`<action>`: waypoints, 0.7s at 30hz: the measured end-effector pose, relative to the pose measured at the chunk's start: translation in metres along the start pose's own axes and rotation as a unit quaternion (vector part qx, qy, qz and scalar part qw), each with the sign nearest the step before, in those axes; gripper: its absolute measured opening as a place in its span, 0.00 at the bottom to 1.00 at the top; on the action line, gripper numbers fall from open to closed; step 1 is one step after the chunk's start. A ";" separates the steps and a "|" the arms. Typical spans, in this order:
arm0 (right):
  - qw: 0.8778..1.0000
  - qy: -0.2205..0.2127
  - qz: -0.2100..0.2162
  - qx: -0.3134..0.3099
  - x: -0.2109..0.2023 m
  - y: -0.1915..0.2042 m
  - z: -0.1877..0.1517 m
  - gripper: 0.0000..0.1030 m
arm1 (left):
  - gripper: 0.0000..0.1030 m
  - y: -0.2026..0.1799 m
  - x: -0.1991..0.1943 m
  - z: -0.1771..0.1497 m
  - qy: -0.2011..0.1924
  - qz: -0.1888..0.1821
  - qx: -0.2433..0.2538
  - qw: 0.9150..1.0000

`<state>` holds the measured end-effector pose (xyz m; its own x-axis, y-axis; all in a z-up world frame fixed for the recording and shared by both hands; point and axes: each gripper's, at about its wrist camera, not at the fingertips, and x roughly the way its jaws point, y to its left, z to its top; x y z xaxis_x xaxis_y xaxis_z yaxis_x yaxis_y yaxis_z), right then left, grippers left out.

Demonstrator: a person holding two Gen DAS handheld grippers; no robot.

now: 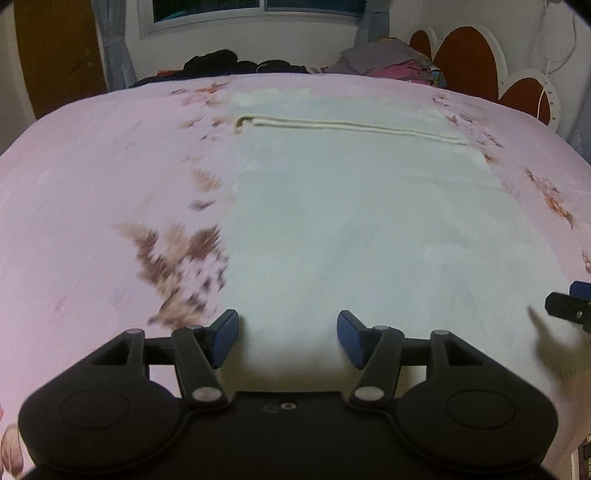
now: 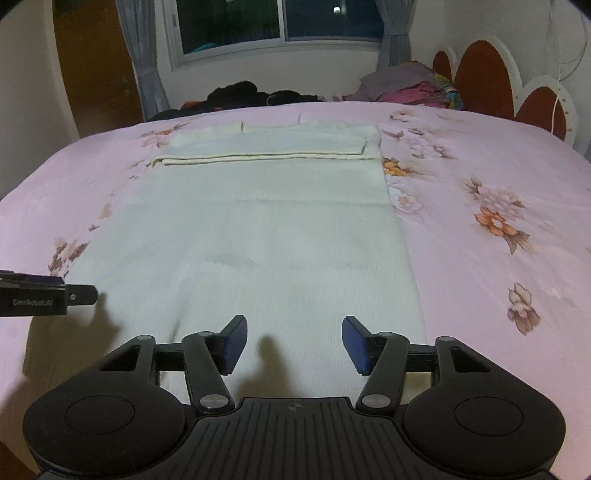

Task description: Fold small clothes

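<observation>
A pale cream knit garment (image 1: 354, 221) lies flat on the pink flowered bedsheet (image 1: 92, 184), with a folded band across its far end (image 1: 351, 127). It also shows in the right wrist view (image 2: 266, 229), with sleeves folded in at the far end (image 2: 266, 153). My left gripper (image 1: 288, 339) is open and empty over the garment's near left edge. My right gripper (image 2: 293, 343) is open and empty over the garment's near right part. The left gripper shows at the left edge of the right wrist view (image 2: 48, 297). The right gripper's tip shows at the right edge of the left wrist view (image 1: 570, 304).
Dark clothes (image 2: 243, 94) and a pile of colourful clothes (image 2: 417, 90) lie at the far side of the bed. A red and white scalloped headboard (image 2: 509, 77) stands at the right. A window (image 2: 277, 22) with curtains and a wooden door (image 2: 96, 62) are behind.
</observation>
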<state>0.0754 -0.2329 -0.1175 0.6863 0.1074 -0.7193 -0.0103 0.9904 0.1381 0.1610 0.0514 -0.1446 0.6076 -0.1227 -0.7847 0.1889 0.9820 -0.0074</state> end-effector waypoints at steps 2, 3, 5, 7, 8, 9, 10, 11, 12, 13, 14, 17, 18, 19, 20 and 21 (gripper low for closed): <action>1.000 0.002 0.000 0.002 -0.002 0.000 -0.004 0.55 | 0.57 0.004 -0.004 -0.006 0.000 0.003 0.000 1.000; 1.000 0.002 -0.003 0.002 -0.003 0.000 -0.006 0.55 | 0.57 0.006 -0.006 -0.010 0.001 0.005 -0.001 1.000; 1.000 0.004 -0.004 0.007 -0.005 -0.002 -0.009 0.55 | 0.57 0.010 -0.009 -0.016 0.004 0.007 -0.007 1.000; 1.000 0.004 -0.007 0.008 -0.006 -0.004 -0.013 0.55 | 0.56 0.013 -0.010 -0.019 0.005 0.009 -0.013 1.000; 1.000 0.004 -0.011 0.009 -0.007 -0.006 -0.015 0.55 | 0.56 0.014 -0.011 -0.021 0.004 0.011 -0.014 1.000; 1.000 0.004 -0.014 0.011 -0.008 -0.008 -0.017 0.55 | 0.57 0.015 -0.012 -0.022 0.004 0.012 -0.017 1.000; 1.000 0.005 -0.019 0.014 -0.009 -0.012 -0.019 0.55 | 0.56 0.016 -0.013 -0.023 0.004 0.012 -0.018 1.000; 1.000 0.007 -0.025 0.016 -0.010 -0.015 -0.020 0.55 | 0.57 0.016 -0.014 -0.024 0.004 0.013 -0.020 1.000; 0.999 0.008 -0.032 0.018 -0.010 -0.019 -0.021 0.55 | 0.57 0.017 -0.014 -0.025 0.004 0.014 -0.021 1.000; 0.999 0.008 -0.039 0.020 -0.011 -0.023 -0.022 0.55 | 0.57 0.019 -0.014 -0.025 0.004 0.015 -0.022 1.000; 0.999 0.010 -0.045 0.022 -0.012 -0.028 -0.023 0.55 | 0.57 0.019 -0.015 -0.026 0.006 0.015 -0.024 1.000; 0.997 0.016 -0.063 0.028 -0.012 -0.040 -0.027 0.55 | 0.58 0.023 -0.015 -0.028 0.007 0.014 -0.030 0.999; 0.997 0.018 -0.068 0.032 -0.011 -0.044 -0.028 0.55 | 0.58 0.024 -0.016 -0.029 0.008 0.013 -0.032 0.999; 0.997 0.020 -0.072 0.036 -0.011 -0.048 -0.030 0.55 | 0.58 0.024 -0.016 -0.029 0.009 0.012 -0.033 0.999; 0.996 0.023 -0.076 0.040 -0.010 -0.051 -0.031 0.55 | 0.58 0.024 -0.016 -0.030 0.010 0.011 -0.034 0.999; 0.996 0.026 -0.079 0.042 -0.009 -0.053 -0.032 0.55 | 0.58 0.024 -0.016 -0.030 0.010 0.010 -0.034 0.999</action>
<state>0.0461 -0.2834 -0.1400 0.6365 -0.0430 -0.7701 0.1571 0.9847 0.0749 0.1323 0.0814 -0.1511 0.5944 -0.1009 -0.7978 0.1232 0.9918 -0.0337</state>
